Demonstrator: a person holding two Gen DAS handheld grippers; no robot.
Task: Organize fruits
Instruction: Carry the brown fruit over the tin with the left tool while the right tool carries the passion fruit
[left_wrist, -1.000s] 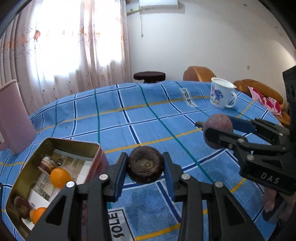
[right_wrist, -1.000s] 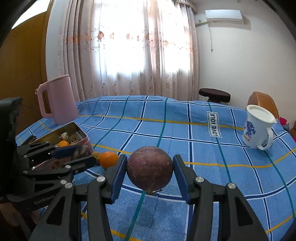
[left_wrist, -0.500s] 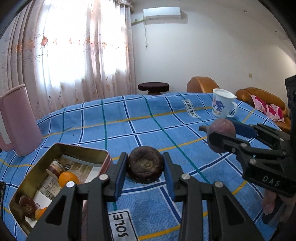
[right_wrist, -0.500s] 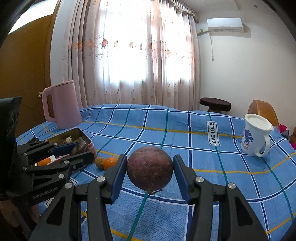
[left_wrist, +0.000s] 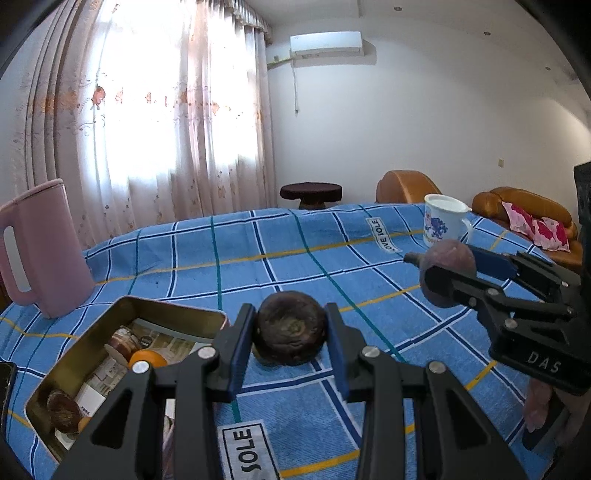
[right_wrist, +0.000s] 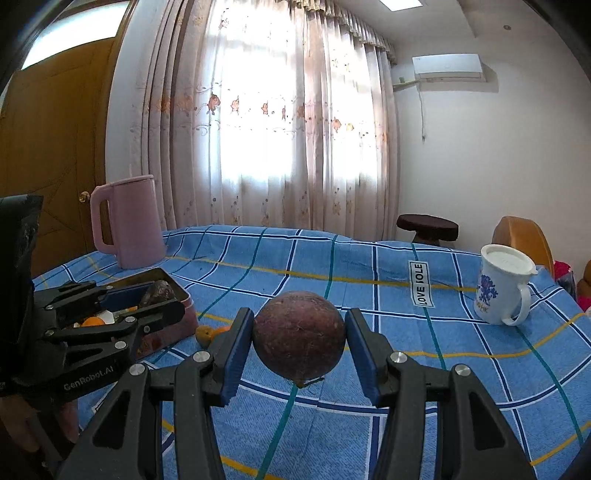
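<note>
My left gripper (left_wrist: 291, 334) is shut on a dark wrinkled passion fruit (left_wrist: 291, 332), held above the blue checked cloth beside the open metal tin (left_wrist: 92, 345). The tin holds an orange (left_wrist: 147, 359), a dark fruit (left_wrist: 62, 410) and other items. My right gripper (right_wrist: 299, 338) is shut on a round purple passion fruit (right_wrist: 299, 334), held above the cloth. It shows in the left wrist view (left_wrist: 448, 273) at the right. Two small oranges (right_wrist: 210, 332) lie on the cloth beside the tin (right_wrist: 166, 325).
A pink jug (left_wrist: 40, 254) stands at the back left near the tin. A white mug (right_wrist: 502, 286) stands at the right on the cloth. A stool (right_wrist: 426, 227) and brown chairs (left_wrist: 406, 184) are beyond the table's far edge.
Both grippers have risen and tilted upward with their fruits still held. The tin and table now sit lower in both views.
</note>
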